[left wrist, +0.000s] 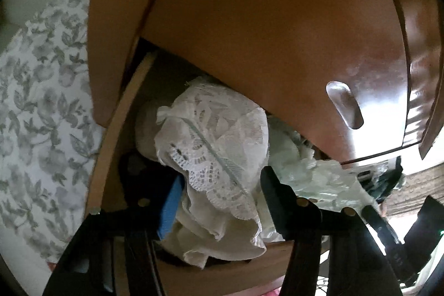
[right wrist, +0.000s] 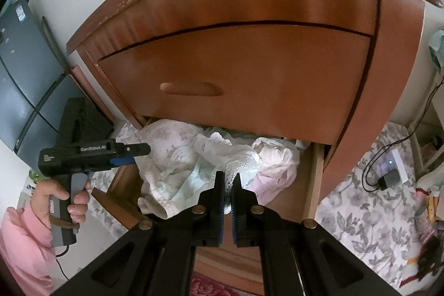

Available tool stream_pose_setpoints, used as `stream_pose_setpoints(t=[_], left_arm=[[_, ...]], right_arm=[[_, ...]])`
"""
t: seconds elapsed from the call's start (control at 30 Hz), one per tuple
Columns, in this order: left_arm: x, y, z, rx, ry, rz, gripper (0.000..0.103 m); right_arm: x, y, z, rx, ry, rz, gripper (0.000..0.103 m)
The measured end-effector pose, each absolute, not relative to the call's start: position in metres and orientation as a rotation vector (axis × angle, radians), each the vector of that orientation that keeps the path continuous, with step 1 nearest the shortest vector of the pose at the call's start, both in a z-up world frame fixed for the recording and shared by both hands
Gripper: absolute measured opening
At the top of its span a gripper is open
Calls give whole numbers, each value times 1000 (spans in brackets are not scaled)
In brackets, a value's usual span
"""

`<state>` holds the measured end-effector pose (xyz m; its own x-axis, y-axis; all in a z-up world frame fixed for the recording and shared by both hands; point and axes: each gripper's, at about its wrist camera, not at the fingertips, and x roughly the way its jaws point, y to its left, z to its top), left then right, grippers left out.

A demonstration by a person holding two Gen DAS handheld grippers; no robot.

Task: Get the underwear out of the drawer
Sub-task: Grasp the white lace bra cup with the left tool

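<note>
The left gripper, seen through its own wrist camera, has its jaws apart with a white lace undergarment hanging between them, inside the pulled-out bottom drawer of the brown wooden nightstand. Whether either pad truly presses the lace I cannot tell (the cloth drapes over the blue pad and hides the contact). To do this step well, I judge it should bite the lace deep between the pads before any lift, so the thin fabric does not slide out. The drawer's back is hidden under the closed drawer front above.

From the right wrist, the right gripper is clamped on a strip of white netted lace at the drawer's front, atop a heap of pale floral and pink garments. A straight, slow pull would keep neighbouring pieces from trailing out. The person's hand holds the left gripper at the drawer's left corner; its fingertips are hard to make out here.
</note>
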<state>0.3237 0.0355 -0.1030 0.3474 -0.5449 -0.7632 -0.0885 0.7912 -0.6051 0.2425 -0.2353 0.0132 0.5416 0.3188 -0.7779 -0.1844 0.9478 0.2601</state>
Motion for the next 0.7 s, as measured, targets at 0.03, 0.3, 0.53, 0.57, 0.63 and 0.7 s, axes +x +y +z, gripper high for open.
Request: stream_pose_setpoints(t=[0.03, 0.3, 0.53, 0.57, 0.63, 0.7], left_arm=[[325, 35, -106, -646, 1201, -336, 58], [330, 25, -141, -659, 1317, -301, 58], [328, 3, -126, -543, 1301, -272, 52], [326, -1, -123, -503, 1301, -258, 42], [323, -5, -119, -493, 1287, -269, 32], [319, -6, -111, -509, 1266, -285, 21]], right_arm=[[242, -235, 13, 153, 955, 299, 4], [241, -234, 11, 150, 970, 294, 4], [242, -234, 7, 151, 979, 295, 4], [242, -233, 6, 149, 979, 293, 4], [241, -233, 6, 154, 975, 284, 4], [239, -233, 9, 158, 966, 289, 4]])
